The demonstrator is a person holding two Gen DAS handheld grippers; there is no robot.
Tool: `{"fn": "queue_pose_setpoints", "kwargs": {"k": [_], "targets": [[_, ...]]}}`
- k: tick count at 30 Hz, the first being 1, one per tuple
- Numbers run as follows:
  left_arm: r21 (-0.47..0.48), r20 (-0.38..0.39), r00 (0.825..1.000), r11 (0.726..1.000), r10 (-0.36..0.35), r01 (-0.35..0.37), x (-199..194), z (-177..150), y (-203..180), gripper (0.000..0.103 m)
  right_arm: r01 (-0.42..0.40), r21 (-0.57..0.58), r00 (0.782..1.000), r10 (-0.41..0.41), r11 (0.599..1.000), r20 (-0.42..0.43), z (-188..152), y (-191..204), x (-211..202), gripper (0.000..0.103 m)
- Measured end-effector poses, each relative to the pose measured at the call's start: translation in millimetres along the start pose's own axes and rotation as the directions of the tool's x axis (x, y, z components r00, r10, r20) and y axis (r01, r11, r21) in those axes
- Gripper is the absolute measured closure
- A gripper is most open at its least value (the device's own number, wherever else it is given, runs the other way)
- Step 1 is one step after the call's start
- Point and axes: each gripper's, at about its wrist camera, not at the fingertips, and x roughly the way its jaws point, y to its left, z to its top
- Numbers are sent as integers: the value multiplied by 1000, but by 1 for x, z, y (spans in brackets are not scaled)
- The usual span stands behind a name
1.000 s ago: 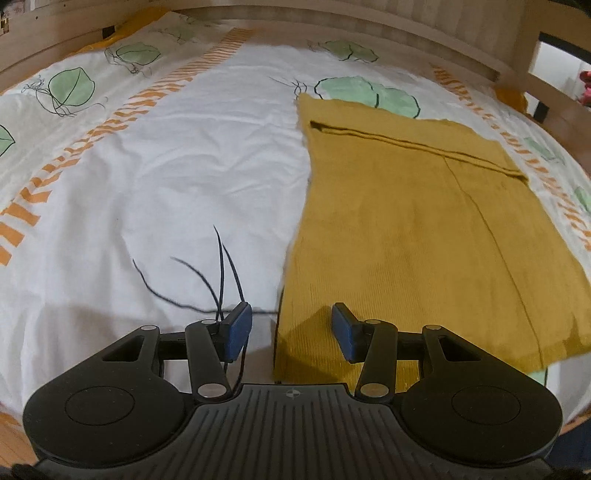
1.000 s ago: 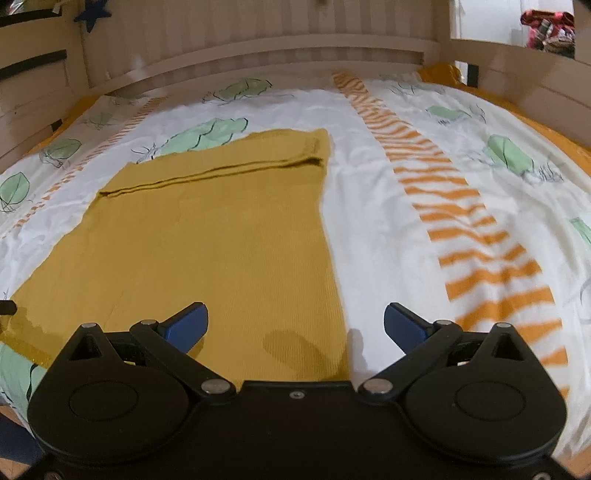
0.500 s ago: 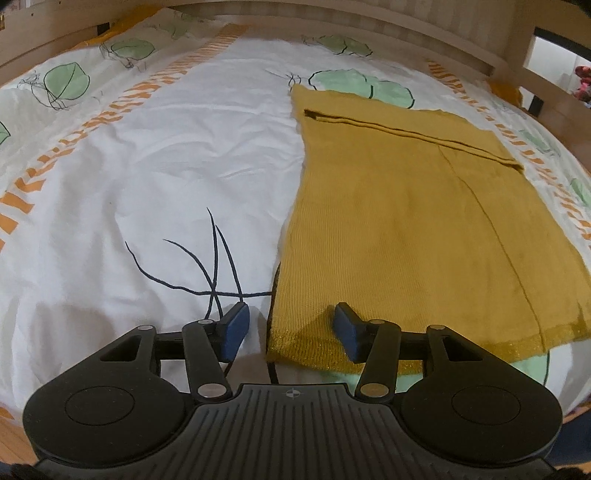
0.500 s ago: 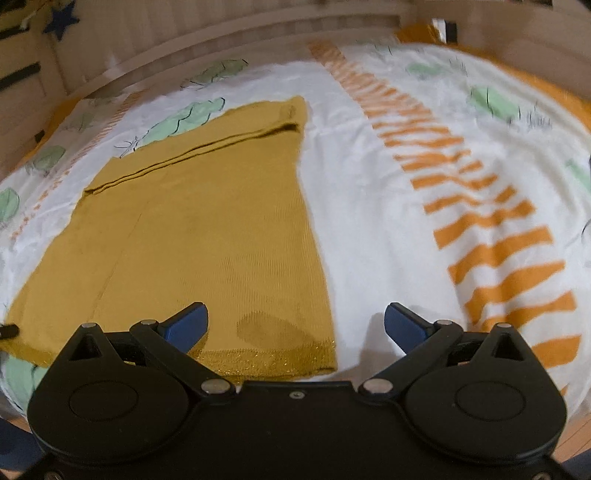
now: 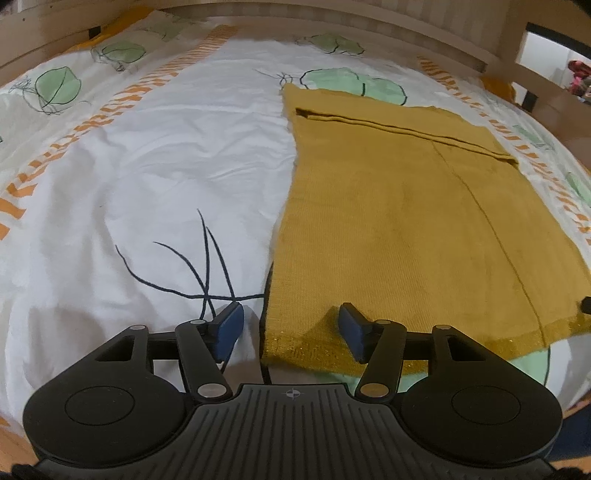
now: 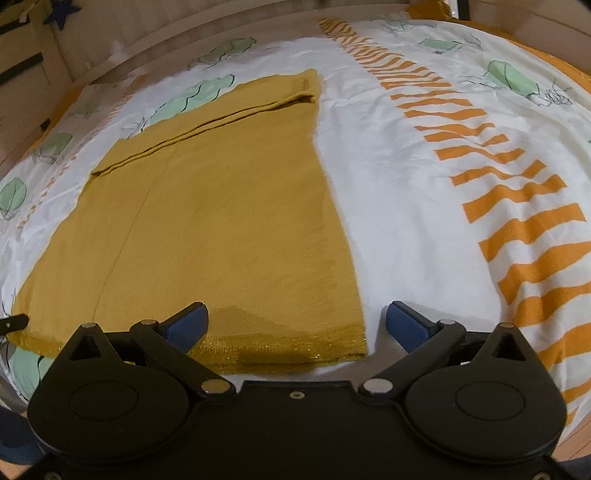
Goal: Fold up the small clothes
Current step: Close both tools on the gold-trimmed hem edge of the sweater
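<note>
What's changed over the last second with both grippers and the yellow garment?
Both views have drawn back toward the near hem of the yellow garment, which now shows in full. The left gripper is opening, straddling the hem's near left corner without pinching it. The right gripper stays wide open over the right corner. The garment lies flat on the bedspread, nothing taken hold of.

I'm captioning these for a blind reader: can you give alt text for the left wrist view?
A mustard garment lies flat on a white bedcover printed with green leaves and orange stripes. The left gripper, jaws opening, straddles the garment's near left corner, its pads not pressing on the cloth. A wooden bed frame runs behind.
</note>
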Motion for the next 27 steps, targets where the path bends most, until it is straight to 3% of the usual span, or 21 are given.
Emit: {"fn": "queue_pose_setpoints", "kwargs": {"k": [10, 16, 22, 24, 27], "targets": [[-3, 5, 999, 999, -48, 48, 2, 2, 1, 49, -31, 25, 1000, 31, 999, 2, -1, -3, -1, 0], [44, 6, 998, 997, -70, 69, 6, 4, -11, 49, -52, 48, 999, 52, 997, 7, 0, -8, -1, 0], [23, 11, 997, 997, -73, 73, 7, 5, -7, 70, -72, 59, 997, 72, 996, 16, -1, -12, -1, 2], [-10, 16, 996, 996, -83, 83, 7, 5, -2, 81, -78, 61, 997, 76, 995, 27, 0, -13, -3, 21], [-54, 22, 994, 993, -105, 106, 8, 6, 3, 89, -83, 54, 996, 81, 995, 38, 0, -12, -4, 45]]}}
